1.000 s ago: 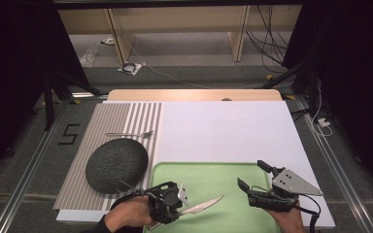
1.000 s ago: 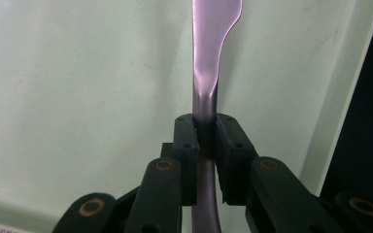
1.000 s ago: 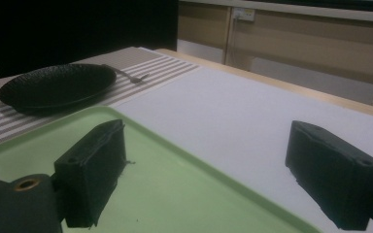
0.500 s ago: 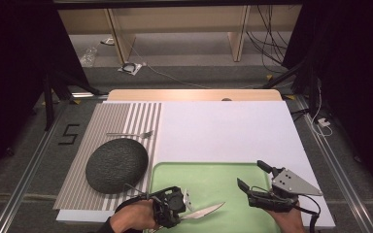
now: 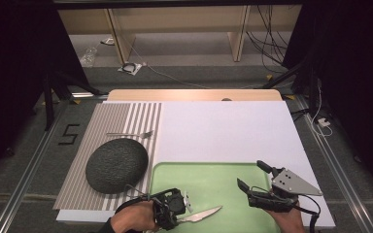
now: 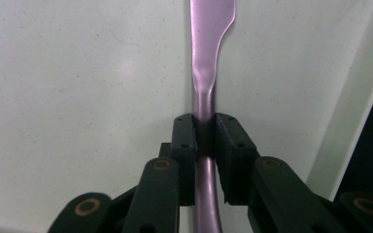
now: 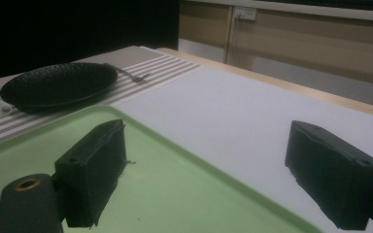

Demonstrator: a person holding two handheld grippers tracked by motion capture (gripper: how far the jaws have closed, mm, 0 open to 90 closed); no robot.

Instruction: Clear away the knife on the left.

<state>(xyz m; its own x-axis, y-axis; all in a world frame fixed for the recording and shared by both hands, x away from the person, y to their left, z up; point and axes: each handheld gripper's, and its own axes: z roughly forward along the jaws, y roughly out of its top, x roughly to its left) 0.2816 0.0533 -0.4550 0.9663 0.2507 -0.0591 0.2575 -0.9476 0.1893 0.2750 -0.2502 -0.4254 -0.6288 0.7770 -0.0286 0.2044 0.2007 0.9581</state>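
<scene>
High view, left gripper: your left gripper (image 5: 183,212) sits at the near left corner of the green tray (image 5: 209,175), clamped on the handle of a table knife (image 5: 205,214).
High view, knife: the blade points right along the tray's near edge, low over the tray floor; whether it touches the floor is hard to tell from here.
High view, right gripper: your right gripper (image 5: 255,177) rests over the tray's right side, jaws spread wide, nothing between them, well apart from the knife.
High view, surroundings: a dark plate (image 5: 117,164) lies just left of the tray on the striped mat (image 5: 102,121); a fork (image 5: 130,134) lies beyond the plate, apart from it.
Left gripper view, grip: both pads (image 6: 183,141) press the knife (image 6: 205,73) at its neck, blade running straight ahead over the tray (image 6: 77,97).
Left gripper view, obstruction: no object lies ahead of the blade on the pale green floor.
Right gripper view, jaws: your right gripper (image 7: 218,170) stands released over the tray (image 7: 175,194) rim.
Right gripper view, beyond: the plate (image 7: 58,85) and fork (image 7: 128,74) sit far left; the white mat (image 7: 233,107) stretches ahead.
</scene>
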